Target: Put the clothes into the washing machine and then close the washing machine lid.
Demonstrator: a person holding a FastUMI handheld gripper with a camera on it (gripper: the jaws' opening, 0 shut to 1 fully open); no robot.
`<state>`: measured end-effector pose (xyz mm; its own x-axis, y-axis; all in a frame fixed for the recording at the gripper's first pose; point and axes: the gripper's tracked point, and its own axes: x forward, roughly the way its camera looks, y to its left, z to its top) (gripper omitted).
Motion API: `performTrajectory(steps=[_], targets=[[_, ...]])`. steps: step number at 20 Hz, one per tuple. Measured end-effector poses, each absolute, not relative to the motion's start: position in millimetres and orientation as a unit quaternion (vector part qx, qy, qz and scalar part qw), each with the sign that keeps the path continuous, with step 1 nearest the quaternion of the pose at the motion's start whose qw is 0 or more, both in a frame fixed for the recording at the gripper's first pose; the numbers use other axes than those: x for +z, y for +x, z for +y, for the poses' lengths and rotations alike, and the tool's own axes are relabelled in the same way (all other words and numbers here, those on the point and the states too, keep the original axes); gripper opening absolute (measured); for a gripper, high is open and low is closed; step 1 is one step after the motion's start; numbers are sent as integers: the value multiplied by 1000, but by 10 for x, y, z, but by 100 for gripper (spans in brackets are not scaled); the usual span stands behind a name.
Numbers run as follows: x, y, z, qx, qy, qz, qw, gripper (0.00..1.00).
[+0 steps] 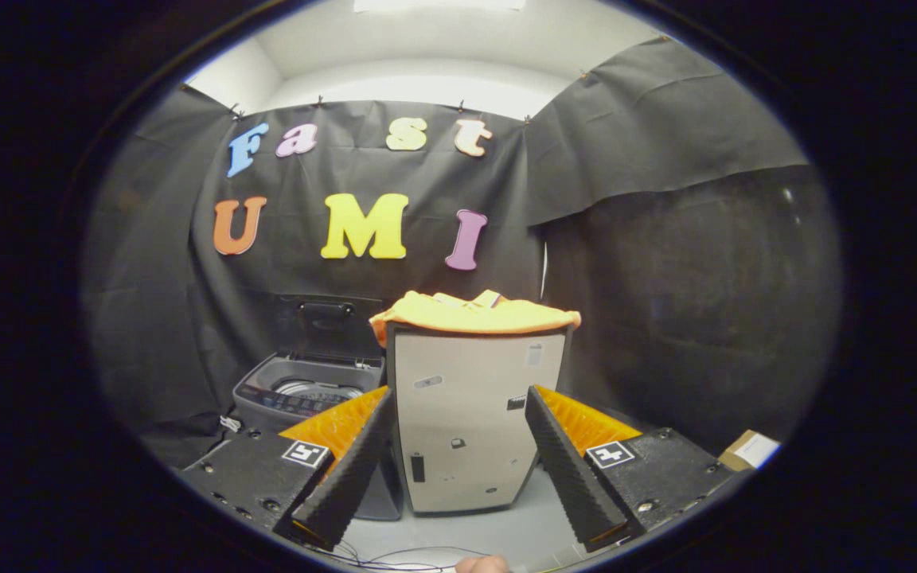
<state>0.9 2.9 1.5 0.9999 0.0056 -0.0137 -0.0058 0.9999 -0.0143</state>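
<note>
Gripper [458,458] fingers spread wide, holding nothing. Pale cabinet [470,414] stands upright straight ahead, seen in the gap between the fingers, apart from them. Orange clothes [474,314] draped on the cabinet's top, beyond the fingertips. Washing machine [307,390] just left of the cabinet, lid [329,326] raised, drum opening visible. Cardboard box [749,450] on the floor right of the cabinet.

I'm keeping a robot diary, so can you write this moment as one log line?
gripper: open, holding nothing | orange clothes: on cabinet, beyond fingers | washing machine: lid up
</note>
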Motion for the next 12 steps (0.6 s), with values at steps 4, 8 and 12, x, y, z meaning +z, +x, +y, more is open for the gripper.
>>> performTrajectory(steps=[4,8,12], targets=[[47,37,44,6,-10,6,1000,100],[67,58,65,9,-15,5,1000,100],[67,79,114,12,-18,7,1000,100]])
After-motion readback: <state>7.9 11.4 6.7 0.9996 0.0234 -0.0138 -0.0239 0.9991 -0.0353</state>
